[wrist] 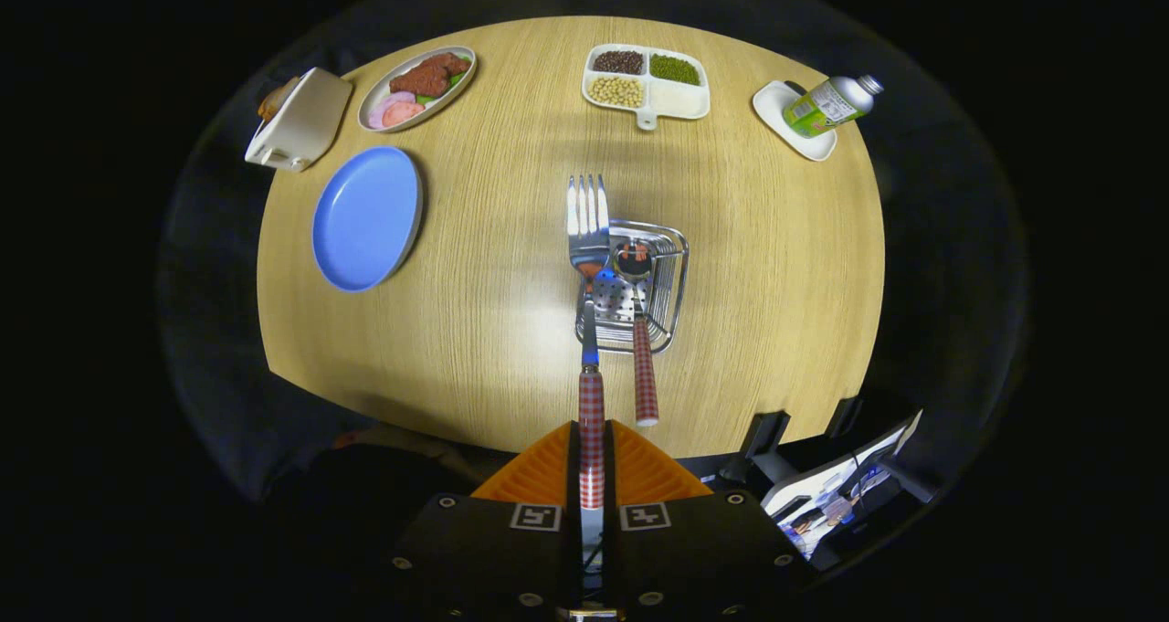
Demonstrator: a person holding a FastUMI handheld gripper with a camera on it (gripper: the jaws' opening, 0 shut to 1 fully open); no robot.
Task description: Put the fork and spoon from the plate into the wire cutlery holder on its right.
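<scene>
- Hand-held gripper (592, 462), at the bottom centre of the frame, has its two orange fingers (548, 471) closed tight on the red-and-white checked handle of the fork (589, 238), one on each side.
- Held fork runs straight up the frame from the fingers, its tines over the counter (493, 284) just above the left rim of the wire cutlery holder (667, 275).
- Wire cutlery holder stands at the middle of the round wooden counter, just right of the fork.
- Spoon (639, 330) is already in the holder, bowl inside and its checked handle sticking out over the lower rim towards the fingers.
- Blue plate (365, 218) lies bare at the left of the frame, well apart from the holder.
- Along the top of the frame sit a white box (301, 120), an oval dish of meat slices (417, 88), a divided tray of beans (647, 79) and, at upper right, a green bottle (831, 103) lying on a small white dish (785, 124).
</scene>
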